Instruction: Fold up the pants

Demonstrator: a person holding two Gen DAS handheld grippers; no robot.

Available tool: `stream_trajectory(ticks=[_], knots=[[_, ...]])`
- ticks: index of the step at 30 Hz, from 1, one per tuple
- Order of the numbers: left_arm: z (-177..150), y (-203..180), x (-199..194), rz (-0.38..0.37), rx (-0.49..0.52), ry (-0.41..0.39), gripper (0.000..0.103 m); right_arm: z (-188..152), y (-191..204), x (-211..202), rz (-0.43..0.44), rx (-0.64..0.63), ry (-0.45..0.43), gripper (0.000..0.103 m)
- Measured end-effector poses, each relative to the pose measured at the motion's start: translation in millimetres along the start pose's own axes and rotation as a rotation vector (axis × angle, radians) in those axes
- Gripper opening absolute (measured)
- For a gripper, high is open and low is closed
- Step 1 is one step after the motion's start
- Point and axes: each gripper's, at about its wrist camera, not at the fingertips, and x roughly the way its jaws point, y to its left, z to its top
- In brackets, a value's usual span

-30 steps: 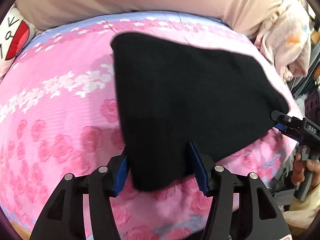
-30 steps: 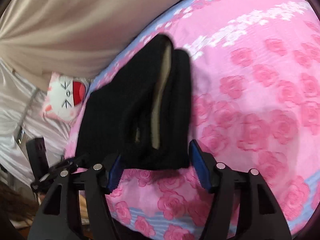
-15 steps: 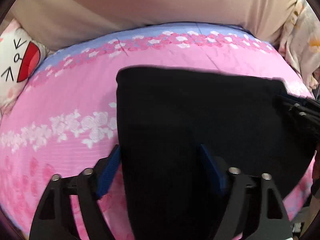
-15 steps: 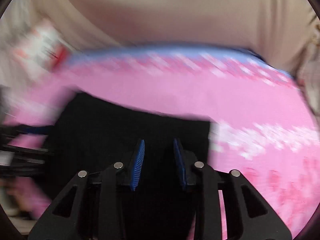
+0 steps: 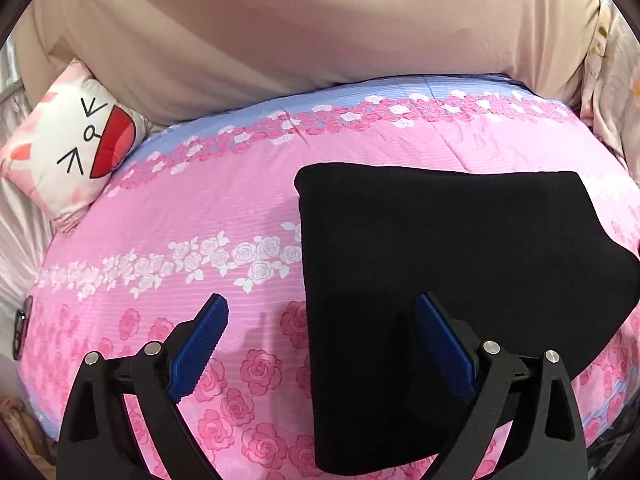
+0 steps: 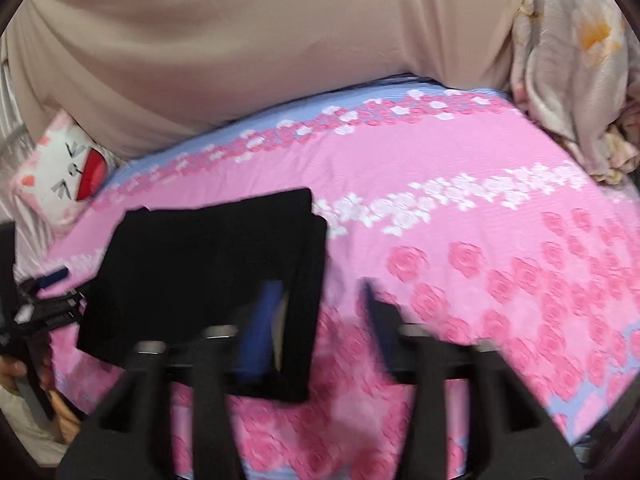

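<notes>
The black pants (image 5: 440, 240) lie folded into a flat block on the pink rose bedspread (image 5: 200, 208). My left gripper (image 5: 320, 300) hovers over their left edge; its jaws are still opening, that edge lies between the blue pads (image 5: 200, 340) and neither pad presses on it. In the blurred right wrist view the pants (image 6: 200, 272) lie at the left. My right gripper (image 6: 320, 284) is above their right edge, its jaws also opening and gripping nothing. The left gripper (image 6: 44, 304) shows at that view's left border, in a hand (image 6: 16, 368).
A white cat-face cushion (image 5: 76, 148) lies at the bed's far left corner. Beige cloth (image 5: 320, 40) hangs behind the bed. A crumpled floral blanket (image 6: 572, 60) is piled at the far right. The near edge of the bed runs under both grippers.
Both grippers held the raised pants, carried them over and let go; the cloth now lies flat and doubled. The right jaws went narrow, then wide. Both grippers have drawn back.
</notes>
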Motion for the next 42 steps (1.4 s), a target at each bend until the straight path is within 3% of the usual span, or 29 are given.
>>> stream_trajectory(ticks=[4, 13, 19, 29, 33, 37, 39, 42], knots=[[-1.6, -2.0, -5.4, 0.025, 0.009, -0.011, 0.094, -4.2, 15.9, -11.8, -0.029, -0.068, -0.034, 0.088], [-6.0, 4.2, -8.7, 0.031, -0.025, -0.003, 0.094, -7.3, 18.7, -13.3, -0.001, -0.054, -0.017, 0.088], [-13.0, 28.0, -1.7, -0.112, -0.125, 0.074, 0.094, -11.1, -2.5, -10.3, 0.036, 0.032, 0.021, 0.089], [-32.6, 28.4, 30.9, -0.397, -0.260, 0.246, 0.093, -26.2, -13.5, 30.8, 0.259, 0.211, 0.166, 0.089], [-35.4, 18.1, 37.3, -0.416, -0.262, 0.249, 0.093, -35.4, -13.5, 54.8, 0.381, 0.313, 0.248, 0.088], [-33.1, 7.4, 36.8, -0.450, -0.247, 0.238, 0.089, -36.4, -13.2, 57.5, 0.420, 0.363, 0.247, 0.090], [-32.2, 2.7, 36.4, -0.483, -0.246, 0.235, 0.089, -37.1, -12.1, 59.8, 0.485, 0.394, 0.262, 0.085], [-30.8, -6.3, 34.1, -0.458, -0.220, 0.225, 0.084, -39.3, -13.2, 60.3, 0.476, 0.405, 0.246, 0.076]])
